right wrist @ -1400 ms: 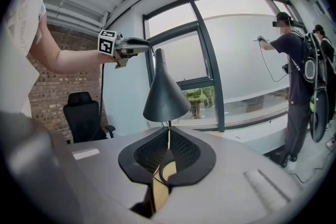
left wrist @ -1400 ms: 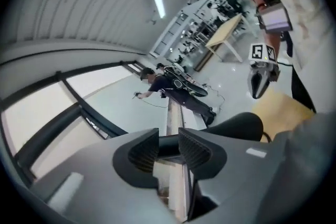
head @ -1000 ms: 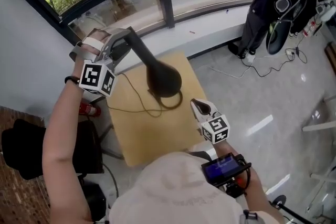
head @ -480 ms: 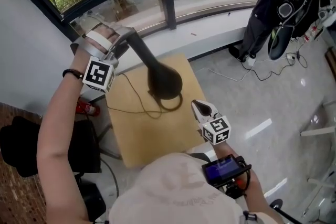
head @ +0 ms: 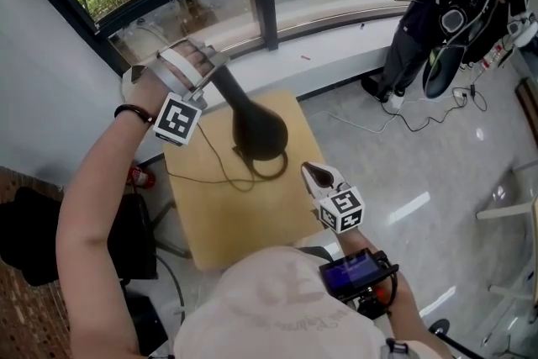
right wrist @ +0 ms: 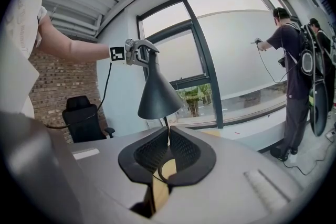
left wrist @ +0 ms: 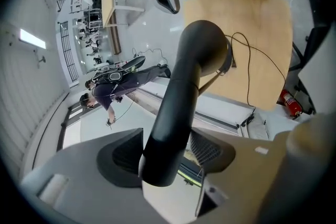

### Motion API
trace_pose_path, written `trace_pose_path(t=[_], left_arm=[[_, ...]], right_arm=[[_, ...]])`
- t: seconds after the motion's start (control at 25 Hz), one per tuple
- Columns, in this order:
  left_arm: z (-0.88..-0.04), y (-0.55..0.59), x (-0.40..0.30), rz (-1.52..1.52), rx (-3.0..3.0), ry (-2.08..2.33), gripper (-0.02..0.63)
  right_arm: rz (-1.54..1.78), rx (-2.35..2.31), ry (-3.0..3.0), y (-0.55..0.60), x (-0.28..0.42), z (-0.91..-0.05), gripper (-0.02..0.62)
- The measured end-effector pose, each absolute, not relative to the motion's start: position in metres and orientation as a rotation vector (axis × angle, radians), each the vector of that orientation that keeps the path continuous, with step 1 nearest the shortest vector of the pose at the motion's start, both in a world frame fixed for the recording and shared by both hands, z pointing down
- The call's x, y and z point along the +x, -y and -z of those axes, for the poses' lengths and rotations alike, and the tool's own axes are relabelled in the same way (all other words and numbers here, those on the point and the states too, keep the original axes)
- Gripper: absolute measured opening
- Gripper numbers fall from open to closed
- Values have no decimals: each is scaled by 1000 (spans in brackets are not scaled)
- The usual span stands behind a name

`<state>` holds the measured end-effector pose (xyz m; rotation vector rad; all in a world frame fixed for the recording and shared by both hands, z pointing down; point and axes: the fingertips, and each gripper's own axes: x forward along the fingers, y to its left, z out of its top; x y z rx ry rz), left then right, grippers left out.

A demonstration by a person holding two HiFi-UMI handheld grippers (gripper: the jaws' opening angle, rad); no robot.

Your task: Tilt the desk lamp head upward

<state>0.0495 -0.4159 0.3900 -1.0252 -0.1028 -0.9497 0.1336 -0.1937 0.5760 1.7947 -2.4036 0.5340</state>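
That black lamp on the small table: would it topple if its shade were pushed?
Probably top-heavy: the wide shade sits on a thin stand. It looks rigid, likely metal. Its loose cord might snag.

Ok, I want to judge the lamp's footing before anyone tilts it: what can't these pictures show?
- Lamp's base: head view, mostly under the lamp head; right gripper view, behind the right gripper's jaws.
- Bulb: no view looks into the lamp head.
- Cable's plug: head view, the cable runs off the table's edge; left gripper view, too small to tell.
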Motion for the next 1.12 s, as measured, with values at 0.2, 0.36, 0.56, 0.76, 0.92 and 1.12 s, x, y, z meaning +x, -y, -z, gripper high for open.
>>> trace_pose_path(t=[0.2, 0.36, 0.56, 0.76, 0.92, 1.12], left_arm=[[-390, 422, 49, 940, -1077, 79, 273], [-395, 422, 46, 952, -1119, 67, 279], [-396, 420, 48, 942, -1186, 53, 282], [-396, 423, 50, 918, -1269, 9, 293], [-398, 422, 52, 913, -1357, -14, 295], [-400, 423, 54, 913, -1415, -24, 298]], right_arm=[[-472, 1783, 2396, 199, 132, -569, 26], [-465, 1792, 2390, 201, 136, -570, 26], [-453, 1798, 2379, 202, 134, -568, 26], [-295, 1825, 2330, 202, 138, -553, 40], [-188, 1813, 2314, 203, 140, -536, 71], [18, 1742, 2261, 201, 133, -522, 104]])
